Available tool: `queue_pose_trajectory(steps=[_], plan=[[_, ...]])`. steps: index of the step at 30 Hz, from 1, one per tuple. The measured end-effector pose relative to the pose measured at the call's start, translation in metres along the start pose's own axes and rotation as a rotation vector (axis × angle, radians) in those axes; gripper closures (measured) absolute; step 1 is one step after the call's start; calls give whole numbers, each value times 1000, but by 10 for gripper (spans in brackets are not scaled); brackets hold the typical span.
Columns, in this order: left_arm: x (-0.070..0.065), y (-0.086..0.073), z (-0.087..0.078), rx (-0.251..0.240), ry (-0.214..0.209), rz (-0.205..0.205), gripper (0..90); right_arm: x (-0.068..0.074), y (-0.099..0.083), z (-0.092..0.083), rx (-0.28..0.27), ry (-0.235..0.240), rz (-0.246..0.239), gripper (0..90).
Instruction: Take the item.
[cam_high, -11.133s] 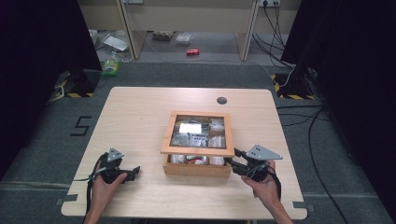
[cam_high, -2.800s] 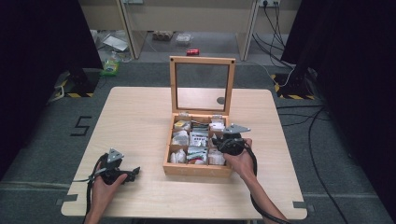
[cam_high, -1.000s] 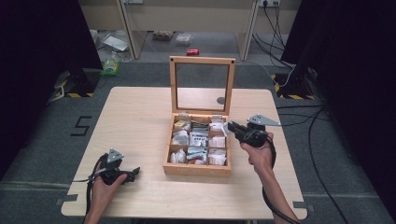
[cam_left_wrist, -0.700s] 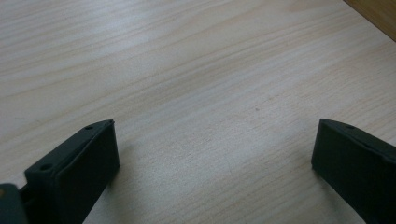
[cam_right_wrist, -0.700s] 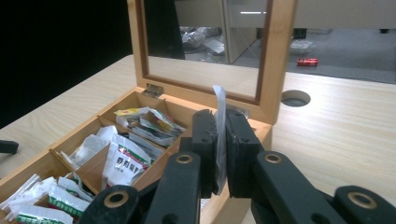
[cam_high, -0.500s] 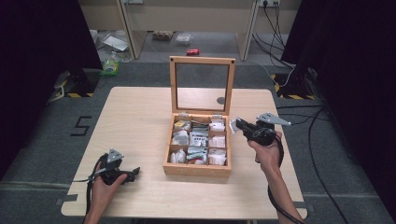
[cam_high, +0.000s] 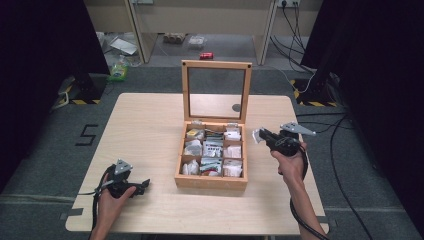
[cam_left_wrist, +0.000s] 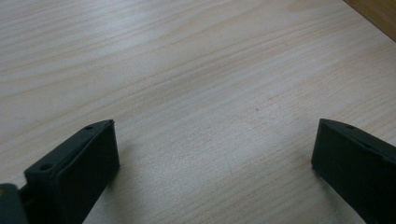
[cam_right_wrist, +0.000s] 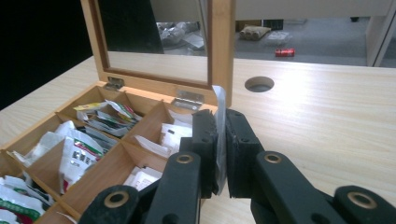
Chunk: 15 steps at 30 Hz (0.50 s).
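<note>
At the near left corner of the desk (cam_high: 150, 125), the left claw (cam_high: 142, 184) rests low on the wood, gripped by the left hand (cam_high: 111, 202) with the forearm coming in from the near edge. Its jaws stand wide apart with bare wood between them (left gripper view). To the right, the right hand (cam_high: 290, 161) holds the right claw (cam_high: 259, 135) raised above the desk, just beside the right wall of the wooden box (cam_high: 210, 181), jaws pointing toward the box. The right claw is clamped on a thin white sachet (cam_right_wrist: 220, 135), which stands edge-on and upright between the pads, its top edge above the jaw tips. The sachet is outside the box, over the desk beside the back right compartment. The box lid (cam_high: 216, 90) stands upright at the far side. Packets fill the compartments; their print is too small to read. Beyond, the floor bears a painted "5" (cam_high: 86, 135).
</note>
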<state>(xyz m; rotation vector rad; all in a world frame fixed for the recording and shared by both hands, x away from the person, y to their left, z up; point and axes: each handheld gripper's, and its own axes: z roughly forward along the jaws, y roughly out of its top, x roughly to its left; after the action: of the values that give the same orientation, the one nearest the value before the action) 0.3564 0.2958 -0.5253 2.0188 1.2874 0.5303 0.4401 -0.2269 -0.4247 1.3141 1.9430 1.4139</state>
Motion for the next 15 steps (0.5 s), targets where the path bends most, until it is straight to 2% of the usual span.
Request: queue_pose_trajectory(steps=[15], plan=[[0,0,0,0,0,-1,0,-17,-10,3,24,-46,23,842]])
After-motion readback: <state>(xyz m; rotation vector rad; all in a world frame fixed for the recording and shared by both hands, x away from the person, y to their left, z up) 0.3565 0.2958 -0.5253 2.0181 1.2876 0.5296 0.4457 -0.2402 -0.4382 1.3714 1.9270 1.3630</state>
